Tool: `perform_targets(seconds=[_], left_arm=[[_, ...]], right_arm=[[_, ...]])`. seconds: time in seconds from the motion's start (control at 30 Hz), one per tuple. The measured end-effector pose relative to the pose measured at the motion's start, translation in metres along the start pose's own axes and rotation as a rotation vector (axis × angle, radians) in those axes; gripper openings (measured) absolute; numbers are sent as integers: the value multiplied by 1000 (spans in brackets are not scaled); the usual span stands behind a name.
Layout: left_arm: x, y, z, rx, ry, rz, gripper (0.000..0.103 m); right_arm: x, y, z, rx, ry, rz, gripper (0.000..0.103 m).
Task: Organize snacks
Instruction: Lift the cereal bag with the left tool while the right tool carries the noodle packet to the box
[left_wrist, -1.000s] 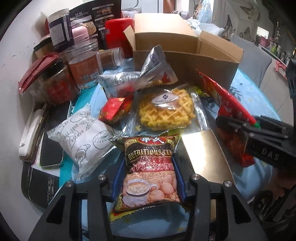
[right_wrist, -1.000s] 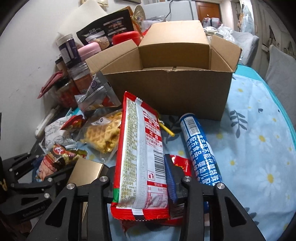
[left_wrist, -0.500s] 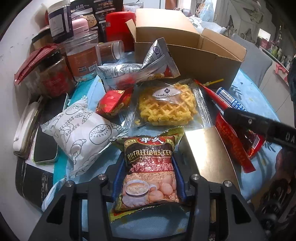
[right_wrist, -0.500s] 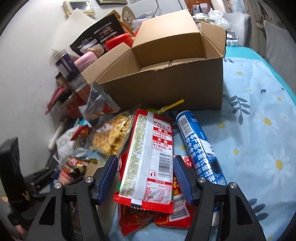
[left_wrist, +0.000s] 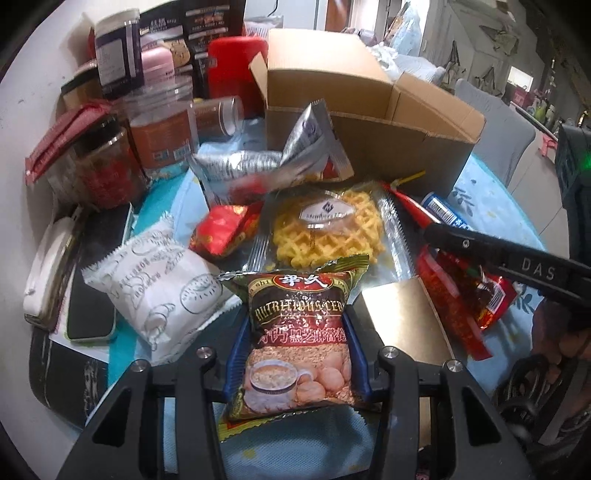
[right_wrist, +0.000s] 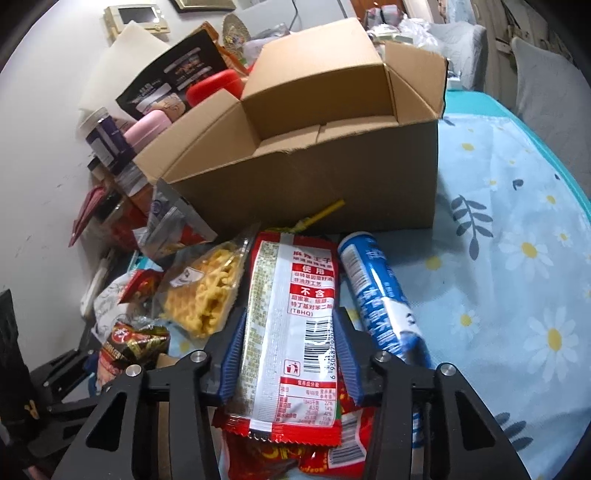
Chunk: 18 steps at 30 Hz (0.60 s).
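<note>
- Closest up, the left gripper (left_wrist: 295, 354) has its blue pads clamped on a brown cereal snack bag (left_wrist: 295, 332), label facing up.
- The right gripper (right_wrist: 288, 354) has a long red-and-white snack pack (right_wrist: 291, 332) between its pads — jaws closing in, pads look right against the pack's edges. More red packets (right_wrist: 295, 458) lie under it.
- Just right of that pack lies a blue tube (right_wrist: 380, 299) on the flowered tablecloth (right_wrist: 517, 258).
- A bit further: a wrapped waffle (left_wrist: 325, 232), a white pastry bag (left_wrist: 159, 280), a silver pouch (left_wrist: 273, 166).
- Behind them sits the open cardboard box (right_wrist: 314, 177) — jars (left_wrist: 159, 122) stand beside it near the wall.
</note>
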<state>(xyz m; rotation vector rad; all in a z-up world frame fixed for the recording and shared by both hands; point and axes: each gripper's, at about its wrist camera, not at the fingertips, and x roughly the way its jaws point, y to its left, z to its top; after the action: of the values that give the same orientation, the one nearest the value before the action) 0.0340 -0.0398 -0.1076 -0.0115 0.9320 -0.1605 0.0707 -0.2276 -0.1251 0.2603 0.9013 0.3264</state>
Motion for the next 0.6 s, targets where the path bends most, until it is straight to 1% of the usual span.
perform_targets(seconds=[0.13, 0.33, 0.43, 0.6], left_arm=[[-11, 2, 5, -8, -28, -15, 46], [-35, 2, 21, -1, -98, -27, 46], [-43, 0, 35, 9, -131, -47, 46], [-53, -10, 66, 49, -199, -69, 46]], right_arm=[[-10, 5, 0, -17, -23, 10, 45], [-28, 13, 4, -49, -60, 40, 45], [-42, 17, 9, -67, -88, 57, 45], [-64, 25, 30, -106, -147, 74, 45]])
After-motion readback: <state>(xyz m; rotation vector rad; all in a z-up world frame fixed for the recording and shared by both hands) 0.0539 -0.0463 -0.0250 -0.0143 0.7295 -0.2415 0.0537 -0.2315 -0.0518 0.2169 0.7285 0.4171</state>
